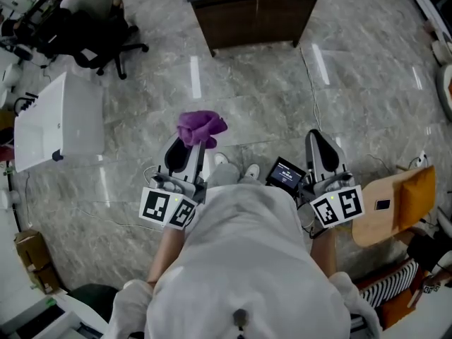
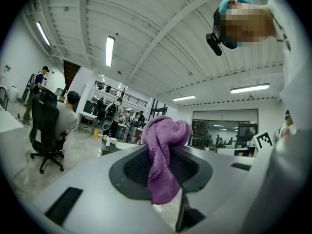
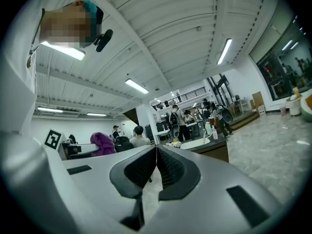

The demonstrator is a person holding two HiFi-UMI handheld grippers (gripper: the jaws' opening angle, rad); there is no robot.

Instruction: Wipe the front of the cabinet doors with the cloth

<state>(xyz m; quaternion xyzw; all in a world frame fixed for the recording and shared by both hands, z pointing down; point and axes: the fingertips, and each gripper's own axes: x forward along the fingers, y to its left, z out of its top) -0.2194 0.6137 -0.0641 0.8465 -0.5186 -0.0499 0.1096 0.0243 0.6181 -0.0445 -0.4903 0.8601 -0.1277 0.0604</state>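
My left gripper (image 1: 189, 149) is shut on a purple cloth (image 1: 200, 127), which bunches above the jaw tips and hangs down between the pads in the left gripper view (image 2: 163, 155). The right gripper (image 1: 320, 147) is shut with nothing in it, its jaws meeting at a thin line (image 3: 156, 165). Both are held up close to my body, pointing forward. The dark wooden cabinet (image 1: 254, 13) stands some way ahead across the floor; its doors face me. The cloth also shows far left in the right gripper view (image 3: 102, 143).
A white sink unit (image 1: 60, 119) lies on the floor at the left, with a black office chair (image 1: 92, 37) beyond it. A wooden chair (image 1: 395, 203) stands at my right. A cable (image 1: 311, 83) runs over the marble floor from the cabinet. People stand in the background.
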